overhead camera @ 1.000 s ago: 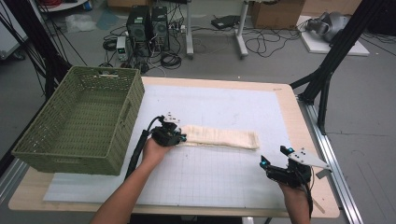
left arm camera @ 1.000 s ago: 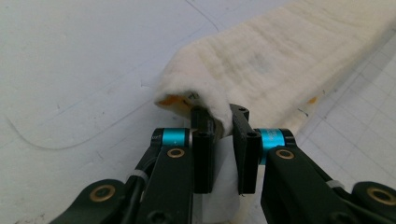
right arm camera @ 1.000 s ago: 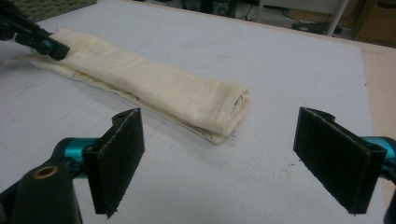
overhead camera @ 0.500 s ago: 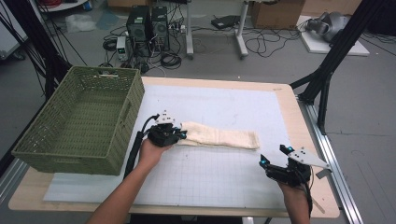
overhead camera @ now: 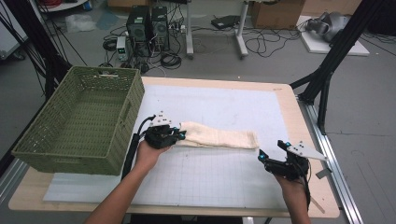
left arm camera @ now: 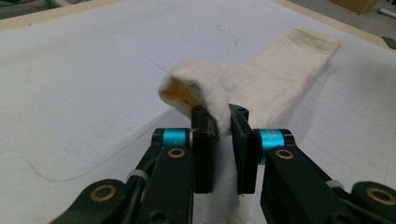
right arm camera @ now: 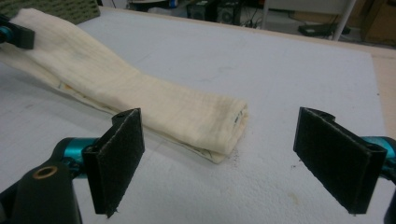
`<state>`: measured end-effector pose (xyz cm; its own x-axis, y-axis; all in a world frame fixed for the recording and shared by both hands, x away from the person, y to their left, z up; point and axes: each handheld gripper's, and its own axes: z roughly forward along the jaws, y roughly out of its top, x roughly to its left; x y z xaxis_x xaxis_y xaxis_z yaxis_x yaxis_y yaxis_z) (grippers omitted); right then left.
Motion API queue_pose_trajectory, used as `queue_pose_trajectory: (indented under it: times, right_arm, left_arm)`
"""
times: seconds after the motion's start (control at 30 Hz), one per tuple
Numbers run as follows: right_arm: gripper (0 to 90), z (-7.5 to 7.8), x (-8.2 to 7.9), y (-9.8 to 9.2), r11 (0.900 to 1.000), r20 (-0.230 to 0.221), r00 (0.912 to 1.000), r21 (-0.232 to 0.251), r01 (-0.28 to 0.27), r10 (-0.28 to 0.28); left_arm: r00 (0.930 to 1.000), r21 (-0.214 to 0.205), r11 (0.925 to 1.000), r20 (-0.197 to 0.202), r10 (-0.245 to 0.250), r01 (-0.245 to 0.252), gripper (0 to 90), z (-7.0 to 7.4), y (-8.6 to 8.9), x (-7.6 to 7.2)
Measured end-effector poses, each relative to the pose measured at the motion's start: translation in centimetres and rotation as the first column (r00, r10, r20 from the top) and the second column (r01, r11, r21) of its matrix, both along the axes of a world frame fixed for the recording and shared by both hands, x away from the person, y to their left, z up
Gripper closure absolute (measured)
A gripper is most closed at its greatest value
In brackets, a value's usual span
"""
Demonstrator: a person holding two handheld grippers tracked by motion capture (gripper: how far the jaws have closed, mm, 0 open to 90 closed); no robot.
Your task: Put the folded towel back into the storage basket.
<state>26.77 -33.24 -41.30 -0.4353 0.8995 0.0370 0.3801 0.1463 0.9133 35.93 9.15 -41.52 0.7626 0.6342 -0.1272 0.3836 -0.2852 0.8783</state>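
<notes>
White gridded table [overhead camera: 219,107]: left tongs [left arm camera: 220,122] clamped on cream towel [overhead camera: 219,138], right tongs [right arm camera: 219,158] wide open, empty

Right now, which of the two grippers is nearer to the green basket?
Left. The left gripper sits just beside the basket, clamped on the cloth end. The right gripper is across the table, past the cloth's far end.

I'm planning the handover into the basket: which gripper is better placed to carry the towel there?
Left. The left gripper is shut on the folded towel beside the green basket; the right gripper is open, off the towel's far end.
</notes>
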Motion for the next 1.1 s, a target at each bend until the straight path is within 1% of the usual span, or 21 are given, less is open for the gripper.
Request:
queue_pose_trajectory:
  times: [0.07, 0.1, 0.13, 0.17, 0.23, 0.33, 0.4, 0.47, 0.53, 0.63, 0.67, 0.77, 0.8, 0.83, 0.87, 0.93, 0.97, 1.0, 1.03, 1.07, 1.1]
  right_arm:
    - [15.0, -0.1, 0.9, 0.1, 1.0000, -0.023, 0.9997, 0.005, 0.002, -0.002]
    - [15.0, -0.2, 1.9, 0.3, 1.0000, -0.035, 0.9994, 0.001, 0.000, 0.000]
    - [15.0, -0.2, 2.4, 0.4, 0.9999, -0.040, 0.9992, 0.001, -0.010, 0.011]
    - [15.0, -0.2, 2.4, 0.4, 0.9999, -0.040, 0.9992, 0.001, -0.010, 0.011]
    - [15.1, -0.3, 3.4, 0.9, 0.9998, -0.051, 0.9986, -0.017, -0.014, 0.013]
    - [15.3, -0.9, 4.8, 1.4, 0.9996, -0.078, 0.9970, -0.028, -0.001, -0.001]
    - [15.6, -1.3, 5.5, 1.6, 0.9995, -0.112, 0.9937, -0.030, 0.006, -0.009]
    - [16.1, -1.7, 6.2, 1.8, 0.9993, -0.126, 0.9919, -0.038, 0.006, -0.010]
    - [16.6, -2.0, 6.8, 2.2, 0.9991, -0.150, 0.9886, -0.043, 0.005, -0.012]
    - [17.9, -2.7, 7.5, 2.6, 0.9991, -0.195, 0.9806, -0.041, 0.011, -0.019]
    - [19.3, -3.0, 7.6, 2.8, 0.9988, -0.214, 0.9767, -0.048, 0.007, -0.017]
    - [26.4, -3.6, 7.8, 3.2, 0.9964, -0.258, 0.9660, -0.083, -0.015, -0.007]
    - [30.5, -3.8, 7.9, 3.2, 0.9962, -0.269, 0.9631, -0.084, -0.024, 0.000]
    - [37.2, -3.8, 7.9, 3.2, 0.9971, -0.277, 0.9607, -0.068, -0.033, 0.013]
    - [41.8, -3.8, 7.9, 3.1, 0.9975, -0.279, 0.9599, -0.053, -0.047, 0.031]
    - [46.8, -3.8, 7.7, 3.1, 0.9975, -0.284, 0.9581, -0.045, -0.055, 0.040]
    - [52.5, -3.8, 7.6, 3.1, 0.9978, -0.286, 0.9573, -0.034, -0.056, 0.044]
    - [57.8, -3.8, 7.5, 3.0, 0.9978, -0.293, 0.9545, -0.019, -0.064, 0.055]
    - [66.2, -3.8, 7.5, 3.0, 0.9977, -0.300, 0.9517, 0.001, -0.068, 0.065]
    - [71.9, -3.8, 7.5, 3.0, 0.9961, -0.315, 0.9451, 0.027, -0.084, 0.088]
    - [74.2, -3.7, 7.4, 3.0, 0.9954, -0.312, 0.9454, 0.024, -0.093, 0.096]
  left_arm:
    - [1.0000, -0.005, 1.0000, 0.003, 0.001, -0.001, 80.5, 0.0, 0.1, -0.1]
    - [1.0000, -0.004, 1.0000, 0.003, -0.001, 0.001, 80.6, 0.0, 0.1, -0.1]
    - [1.0000, -0.006, 1.0000, 0.004, 0.001, -0.001, 80.5, 0.0, 0.2, -0.2]
    - [1.0000, -0.005, 1.0000, 0.005, -0.001, 0.001, 80.5, 0.1, 0.2, -0.2]
    - [1.0000, 0.003, 1.0000, 0.007, -0.004, 0.004, 80.5, 0.1, 0.3, -0.2]
    - [1.0000, -0.001, 1.0000, 0.009, -0.002, 0.002, 80.5, 0.1, 0.4, -0.2]
    - [0.9999, 0.003, 1.0000, 0.009, -0.004, 0.004, 80.5, 0.1, 0.5, -0.2]
    - [1.0000, -0.001, 1.0000, 0.007, -0.002, 0.002, 80.4, 0.0, 0.5, -0.3]
    - [1.0000, -0.006, 1.0000, 0.003, 0.000, 0.000, 80.4, -0.1, 0.5, -0.3]
    - [1.0000, 0.002, 1.0000, 0.005, -0.005, 0.005, 80.4, -0.2, 0.6, -0.3]
    - [1.0000, -0.002, 1.0000, 0.004, -0.005, 0.005, 80.4, -0.2, 0.6, -0.4]
    - [1.0000, 0.000, 1.0000, -0.001, -0.005, 0.005, 80.4, -0.4, 0.6, -0.4]
    - [1.0000, -0.002, 1.0000, 0.000, -0.005, 0.005, 80.4, -0.4, 0.6, -0.4]
    - [1.0000, -0.001, 1.0000, 0.001, -0.008, 0.008, 80.4, -0.4, 0.6, -0.4]
    - [1.0000, -0.001, 1.0000, 0.001, -0.008, 0.008, 80.4, -0.5, 0.6, -0.4]
    - [1.0000, 0.002, 1.0000, 0.004, -0.008, 0.008, 80.5, -0.5, 0.7, -0.5]
    - [1.0000, 0.002, 1.0000, 0.005, -0.008, 0.008, 80.5, -0.6, 0.7, -0.5]
    - [1.0000, 0.003, 1.0000, 0.006, -0.006, 0.006, 80.5, -0.6, 0.7, -0.6]
    - [1.0000, 0.005, 1.0000, 0.007, -0.007, 0.007, 80.5, -0.7, 0.8, -0.6]
    - [1.0000, 0.006, 1.0000, 0.006, -0.003, 0.003, 80.5, -0.7, 0.8, -0.7]
    - [1.0000, 0.012, 0.9999, 0.004, -0.003, 0.003, 80.6, -0.8, 0.8, -0.7]
